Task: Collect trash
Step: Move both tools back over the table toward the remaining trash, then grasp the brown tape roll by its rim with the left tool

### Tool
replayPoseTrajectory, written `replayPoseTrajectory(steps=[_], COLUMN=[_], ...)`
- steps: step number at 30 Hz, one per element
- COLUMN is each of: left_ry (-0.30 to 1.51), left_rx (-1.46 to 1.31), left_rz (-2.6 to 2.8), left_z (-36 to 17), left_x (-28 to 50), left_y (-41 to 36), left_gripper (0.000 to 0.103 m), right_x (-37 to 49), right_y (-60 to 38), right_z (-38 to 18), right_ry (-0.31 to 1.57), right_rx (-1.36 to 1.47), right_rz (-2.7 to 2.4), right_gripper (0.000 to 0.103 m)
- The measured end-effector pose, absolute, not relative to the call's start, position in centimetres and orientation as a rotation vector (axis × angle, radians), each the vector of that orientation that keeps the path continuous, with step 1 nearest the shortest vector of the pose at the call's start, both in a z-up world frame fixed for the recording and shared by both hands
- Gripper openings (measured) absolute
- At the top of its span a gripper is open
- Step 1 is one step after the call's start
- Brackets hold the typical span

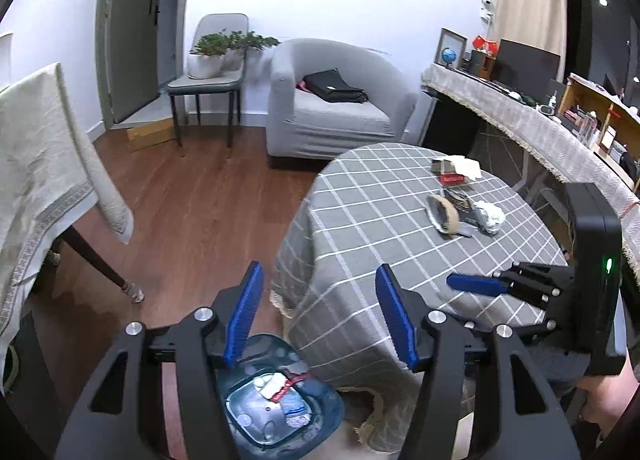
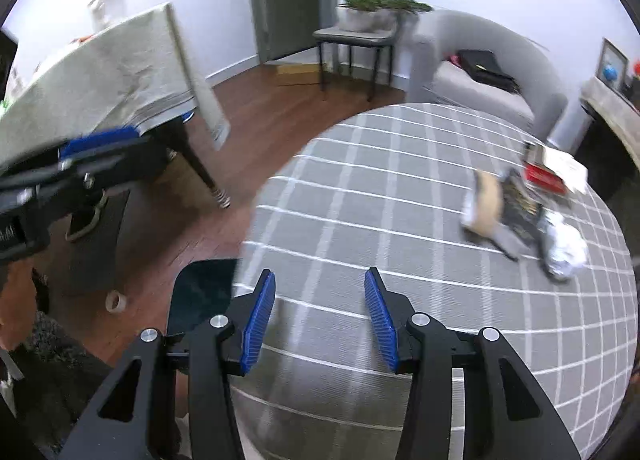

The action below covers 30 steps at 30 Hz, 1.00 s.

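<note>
My left gripper [image 1: 320, 314] is open and empty, hanging over a blue-green trash bin [image 1: 280, 400] on the floor beside the round table [image 1: 360, 227]. The bin holds a small bottle and wrappers. On the grey checked cloth lie a tape roll [image 1: 442, 215], a crumpled white paper [image 1: 490, 215], a dark packet [image 1: 460, 201] and a red box [image 1: 454, 179]. My right gripper [image 2: 320, 322] hovers over the table's near part, jaws apart with nothing between them. The tape roll [image 2: 486, 199] and crumpled paper [image 2: 568, 248] lie far to its right. The bin [image 2: 204, 296] shows at the table's edge.
A second table under a pale cloth [image 1: 40, 163] stands to the left, with wooden floor between. Behind are a grey armchair [image 1: 332, 99], a chair with potted plants [image 1: 212, 59] and a long sideboard [image 1: 540, 127]. A tape ring [image 2: 116, 302] lies on the floor.
</note>
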<state>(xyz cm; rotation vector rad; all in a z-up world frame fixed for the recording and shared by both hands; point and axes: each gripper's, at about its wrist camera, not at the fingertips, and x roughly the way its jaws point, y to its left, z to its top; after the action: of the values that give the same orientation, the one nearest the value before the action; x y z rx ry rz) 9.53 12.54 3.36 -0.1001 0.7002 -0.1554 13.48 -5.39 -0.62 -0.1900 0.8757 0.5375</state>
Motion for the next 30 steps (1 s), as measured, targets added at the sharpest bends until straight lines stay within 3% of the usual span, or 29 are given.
replayPoseTrajectory(steps=[8, 11, 24, 30], left_ry=[0.722, 0.732, 0.796, 0.812], left_rx=[-0.106, -0.123, -0.066, -0.056], left_rz=[-0.233, -0.262, -0.305, -0.308], left_z=[2.6, 2.1, -0.5, -1.5], left_x=[11.7, 12.7, 18.0, 19.7], left_y=[7.3, 5.6, -1.0, -2.5], left_gripper=[0.062, 0.062, 0.058, 0.049], right_x=[15.1, 15.3, 18.4, 19.0], right_y=[-13.5, -16.0, -20.8, -21.0], right_z=[-0.1, 0.8, 0.4, -0.5], right_ry=[0.849, 0.812, 0.845, 0.856], right_rx=[-0.098, -0.096, -0.068, -0.065], right_rz=[0.413, 0.386, 0.358, 0.378], right_gripper=[0.054, 0.067, 0.068, 0.068])
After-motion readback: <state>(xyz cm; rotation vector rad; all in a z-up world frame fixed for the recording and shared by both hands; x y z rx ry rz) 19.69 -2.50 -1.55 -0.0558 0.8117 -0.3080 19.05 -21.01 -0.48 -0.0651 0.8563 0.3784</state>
